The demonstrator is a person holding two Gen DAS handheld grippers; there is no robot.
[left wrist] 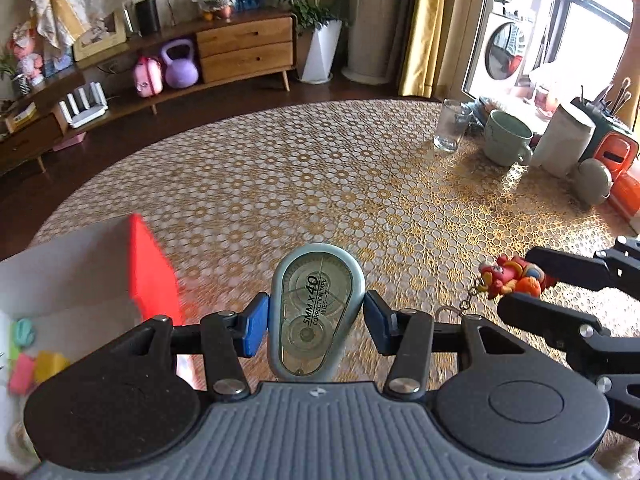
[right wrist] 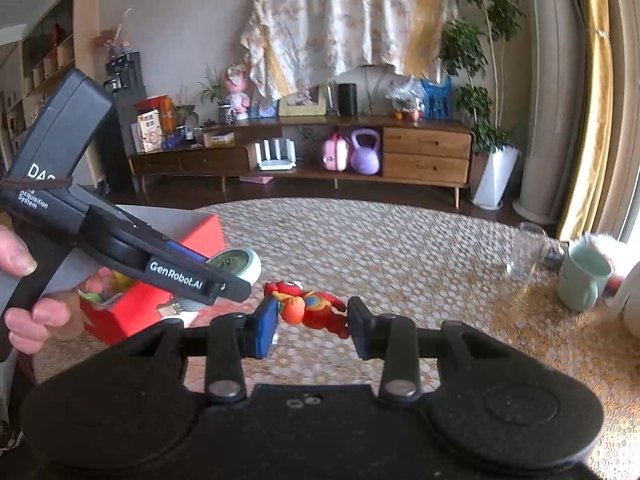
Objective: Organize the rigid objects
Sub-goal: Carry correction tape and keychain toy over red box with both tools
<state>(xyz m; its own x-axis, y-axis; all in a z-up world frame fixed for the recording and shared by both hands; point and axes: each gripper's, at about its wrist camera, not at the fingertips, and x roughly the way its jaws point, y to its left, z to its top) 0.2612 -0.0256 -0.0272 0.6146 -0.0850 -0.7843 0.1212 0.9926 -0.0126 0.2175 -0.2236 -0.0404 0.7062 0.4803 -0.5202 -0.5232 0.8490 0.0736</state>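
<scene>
My left gripper is shut on a grey-green correction tape dispenser and holds it above the table, next to a red box. The dispenser also shows in the right wrist view, by the red box. My right gripper is shut on a red and orange figurine keychain. In the left wrist view the right gripper holds the figurine at the right, its chain hanging down. The box holds small coloured items.
A round table with a gold lace-pattern cloth lies below. At its far right stand a clear glass, a pale green mug, a white roll and an orange holder. A wooden sideboard lines the wall.
</scene>
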